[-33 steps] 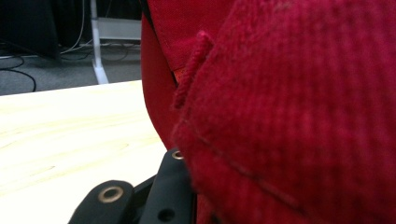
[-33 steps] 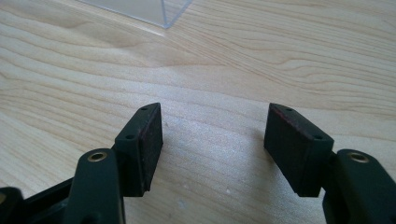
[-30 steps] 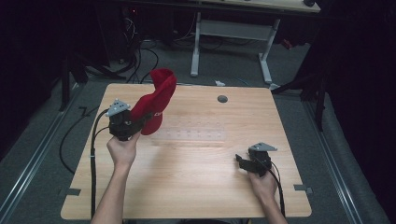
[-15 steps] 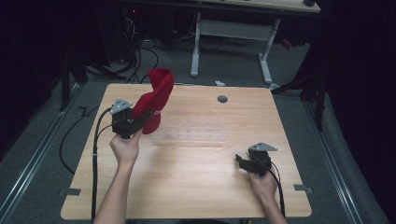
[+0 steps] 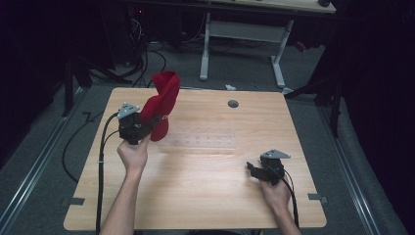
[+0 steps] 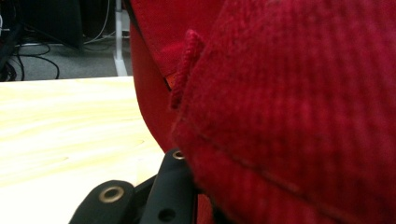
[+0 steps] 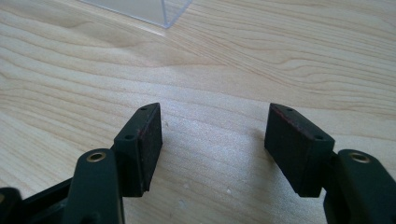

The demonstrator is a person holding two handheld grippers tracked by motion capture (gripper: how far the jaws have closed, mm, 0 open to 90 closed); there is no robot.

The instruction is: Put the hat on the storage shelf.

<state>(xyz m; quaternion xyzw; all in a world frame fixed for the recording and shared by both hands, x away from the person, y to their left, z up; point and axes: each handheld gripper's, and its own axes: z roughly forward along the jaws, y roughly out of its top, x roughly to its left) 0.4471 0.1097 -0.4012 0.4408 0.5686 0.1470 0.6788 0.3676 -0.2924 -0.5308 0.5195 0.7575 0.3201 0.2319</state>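
High view: the left gripper lifts a red cloth above the table's far left, clamped on its lower edge so it hangs twisted upright. The right gripper rests near right, probably waiting.

Left gripper view: ribbed, stitched red cloth crowds the jaws closed on it.

Right gripper view: jaws stand apart over bare wood; a clear plastic box lies beyond.

One red cloth, two hand-held grippers, one clear tray, one wooden table.
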